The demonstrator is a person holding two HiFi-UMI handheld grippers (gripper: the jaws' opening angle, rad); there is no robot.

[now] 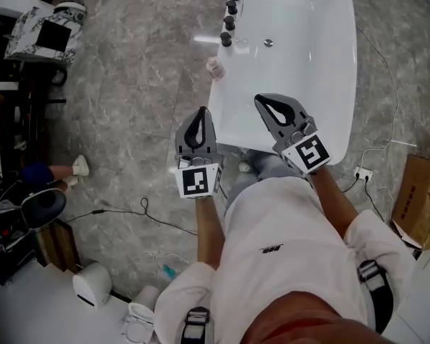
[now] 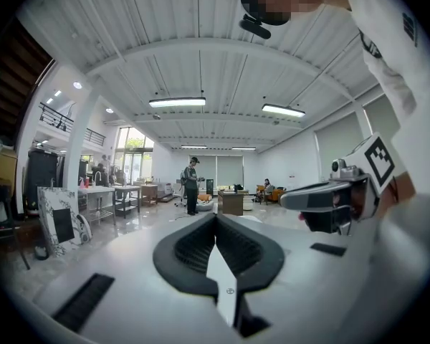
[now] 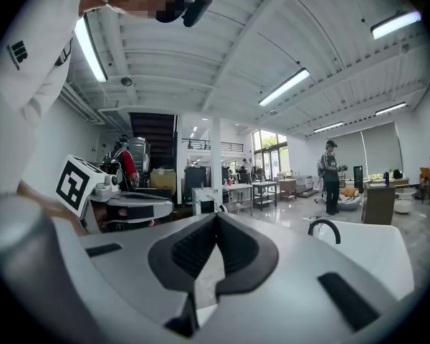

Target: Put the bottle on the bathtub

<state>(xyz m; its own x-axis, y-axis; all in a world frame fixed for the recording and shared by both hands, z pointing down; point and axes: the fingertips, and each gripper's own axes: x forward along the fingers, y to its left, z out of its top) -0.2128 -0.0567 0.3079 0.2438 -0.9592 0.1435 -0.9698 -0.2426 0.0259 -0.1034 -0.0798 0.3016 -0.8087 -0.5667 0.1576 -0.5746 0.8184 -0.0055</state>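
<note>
1. The bottle (image 1: 215,67) is small, pale and a bit pink. It sits on the left rim of the bathtub (image 1: 330,84), just below three dark round knobs (image 1: 228,22). I think it is already where the task wants it. It is too small to tell if it stands quite straight.
2. The bathtub is white, smooth and shiny, with round corners. It has a little metal drain (image 1: 269,43) in its bottom. Its rim is flat, so it is a good spot for a small bottle, close to the knobs.
3. The left gripper (image 1: 202,113) is over the grey stone floor (image 1: 129,120), just beside the tub's near left corner. Its two fingers are pressed together, with nothing between them.
4. The right gripper (image 1: 261,102) hangs over the near end of the tub. Its fingers are pressed together too, and they hold nothing.
5. Both grippers are smooth and grey, with black ribbed pads shaped like a leaf. Each has a cube (image 1: 197,181) with black and white squares at its back.
6. Both grippers point almost level, out across the room, and are well apart from the bottle. I think they are empty and held away from the rim because the bottle is already set down.
</note>
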